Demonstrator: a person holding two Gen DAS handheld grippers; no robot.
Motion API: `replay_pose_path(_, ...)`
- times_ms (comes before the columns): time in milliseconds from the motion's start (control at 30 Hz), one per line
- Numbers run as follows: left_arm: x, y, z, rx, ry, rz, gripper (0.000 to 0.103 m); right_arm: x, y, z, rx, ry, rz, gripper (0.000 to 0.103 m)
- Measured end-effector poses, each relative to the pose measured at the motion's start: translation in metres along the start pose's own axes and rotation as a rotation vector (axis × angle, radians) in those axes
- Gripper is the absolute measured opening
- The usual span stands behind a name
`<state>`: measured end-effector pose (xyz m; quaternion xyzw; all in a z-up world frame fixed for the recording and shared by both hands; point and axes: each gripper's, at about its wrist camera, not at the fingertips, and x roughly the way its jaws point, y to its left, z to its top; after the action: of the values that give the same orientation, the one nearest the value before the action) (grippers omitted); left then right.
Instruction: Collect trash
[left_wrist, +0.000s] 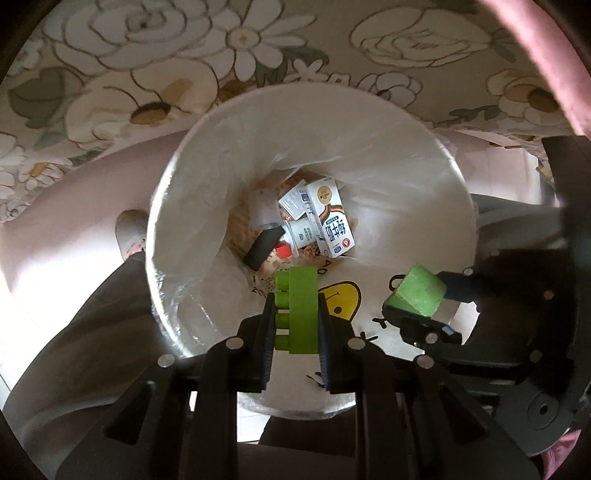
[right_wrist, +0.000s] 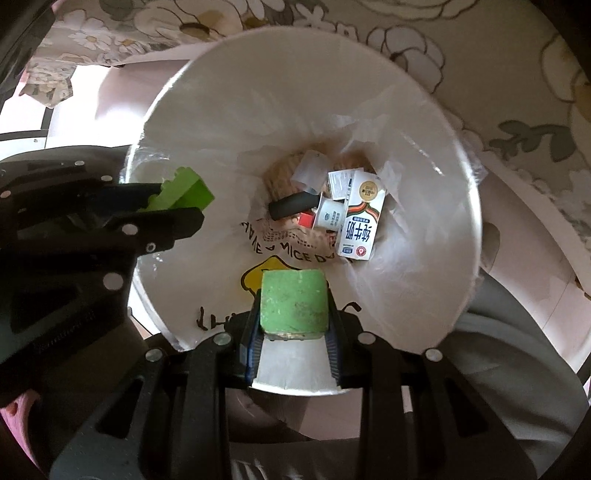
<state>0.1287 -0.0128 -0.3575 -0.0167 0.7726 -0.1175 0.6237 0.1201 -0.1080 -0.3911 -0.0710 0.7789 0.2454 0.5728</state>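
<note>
Over the lined bin's (left_wrist: 369, 122) near rim we hold two pieces: left gripper (left_wrist: 295, 314) pinching a studded green brick (left_wrist: 297, 310), right gripper (right_wrist: 293, 306) pinching a green cube (right_wrist: 293, 301). Both look light, stiff, smooth; flat sides grip best.

Inside the round white bin (right_wrist: 424, 122) a clear plastic liner bag (right_wrist: 406, 266) carries black capital lettering along its near side, seen upside down in the right wrist view: it reads in part "A NICE D", with further letters cut off or folded away. Just below that lettering sits a yellow cartoon face sign (left_wrist: 341, 299) outlined in black. At the bottom of the bin lies a white rectangular milk carton (right_wrist: 364, 218) printed with large dark blue Chinese characters, 纯牛奶, and a small round red mark near one end. A small white plastic cup (right_wrist: 330, 216) beside the carton bears a blue label too small to read.
</note>
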Motion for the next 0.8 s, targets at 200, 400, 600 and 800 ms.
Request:
replay_pose_path(200, 0.012, 0.009, 0.005, -0.034, 0.031, -0.026, 0.023, 0.011, -0.004, 0.007, 0.022, 0.012, -0.016, 0.031)
replay_pose_path(400, 0.013, 0.012, 0.009, -0.049, 0.038, -0.034, 0.033, 0.014, -0.01, 0.01, 0.056, 0.015, 0.007, 0.037)
replay_pose_path(600, 0.013, 0.012, 0.009, -0.049, 0.039, -0.031, 0.033, 0.013, -0.007, 0.008, 0.051, 0.011, 0.013, 0.037)
replay_pose_path(800, 0.005, 0.011, 0.005, -0.048, 0.021, -0.028, 0.033, 0.006, -0.003, 0.001, 0.035, -0.007, 0.001, 0.037)
